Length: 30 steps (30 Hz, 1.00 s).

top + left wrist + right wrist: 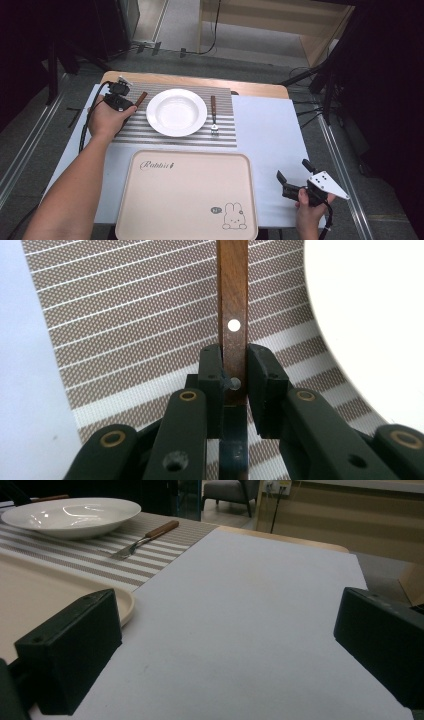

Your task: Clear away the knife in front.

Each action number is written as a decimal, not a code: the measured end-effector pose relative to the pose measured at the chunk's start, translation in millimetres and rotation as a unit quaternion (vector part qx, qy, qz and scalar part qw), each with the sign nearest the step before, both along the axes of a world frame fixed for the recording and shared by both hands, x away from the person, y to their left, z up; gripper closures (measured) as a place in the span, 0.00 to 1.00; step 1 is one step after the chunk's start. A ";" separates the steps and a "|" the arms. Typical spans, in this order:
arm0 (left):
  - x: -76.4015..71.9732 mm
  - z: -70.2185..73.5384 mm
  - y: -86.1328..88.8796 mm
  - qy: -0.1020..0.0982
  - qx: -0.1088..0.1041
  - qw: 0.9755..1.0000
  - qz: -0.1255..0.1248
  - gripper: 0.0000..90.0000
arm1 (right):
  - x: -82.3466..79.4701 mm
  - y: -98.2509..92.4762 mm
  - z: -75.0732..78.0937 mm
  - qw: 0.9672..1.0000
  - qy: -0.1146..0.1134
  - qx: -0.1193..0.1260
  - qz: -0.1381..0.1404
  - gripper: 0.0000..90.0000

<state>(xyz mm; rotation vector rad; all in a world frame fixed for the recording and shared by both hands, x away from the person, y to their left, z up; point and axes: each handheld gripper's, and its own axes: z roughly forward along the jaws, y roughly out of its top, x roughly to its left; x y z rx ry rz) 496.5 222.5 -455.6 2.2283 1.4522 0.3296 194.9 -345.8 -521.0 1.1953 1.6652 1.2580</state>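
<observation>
OK, my left claw (234, 371) is clamped on the wood-handled utensil (233, 315), long axis running straight ahead out of the jaws, plate (370, 325) just beside. Right claw (225, 645) wide, holding nothing, well apart.

Your left gripper (234, 365) was black plastic, its 2 linkage arms pinned with brass-ringed rivets, a black cable trailing behind; your right gripper (295, 176) was black too, topped by a grey 3-cornered plate with dark holes; your forearms were unsleeved.
</observation>
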 end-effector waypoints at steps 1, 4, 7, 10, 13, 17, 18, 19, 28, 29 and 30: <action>-1.3 1.1 0.9 -0.002 -0.002 1.000 0.001 0.85 | 0.0 -0.1 0.0 1.000 0.000 0.000 0.000 0.00; -6.7 5.4 4.8 -0.005 -0.009 1.000 0.001 0.85 | -0.1 -0.3 0.0 1.000 0.000 0.000 0.000 0.00; -14.1 9.7 5.6 -0.010 -0.016 1.000 -0.004 0.84 | -0.1 -0.3 0.0 1.000 0.000 0.001 -0.001 0.00; -17.4 11.1 5.3 -0.011 -0.014 1.000 -0.011 0.84 | 0.1 -0.2 0.0 1.000 0.000 0.000 -0.001 0.00; -23.5 13.6 5.2 -0.014 -0.015 1.000 -0.017 0.84 | -0.4 -0.3 0.0 1.000 0.000 0.001 -0.002 0.00; -33.2 17.3 6.1 -0.023 -0.027 0.999 -0.020 0.84 | -0.7 -0.4 0.0 1.000 -0.001 0.001 -0.002 0.00; -35.6 18.4 5.5 -0.025 -0.022 0.999 -0.024 0.85 | -0.6 -0.4 0.0 1.000 -0.001 0.001 -0.002 0.00; -38.1 19.4 4.4 -0.027 -0.018 0.999 -0.027 0.84 | -0.6 -0.3 0.0 1.000 -0.001 0.001 -0.002 0.00; -61.5 27.8 -3.9 -0.035 -0.018 0.998 -0.057 0.84 | -0.7 -0.7 0.0 1.000 -0.002 0.002 -0.003 0.00; -64.0 28.6 -4.8 -0.037 -0.017 0.997 -0.060 0.84 | -0.6 -0.7 0.0 1.000 -0.002 0.001 -0.003 0.00; -66.3 28.9 -6.1 -0.037 -0.019 0.997 -0.060 0.84 | -0.7 -0.7 0.0 1.000 -0.002 0.002 -0.003 0.00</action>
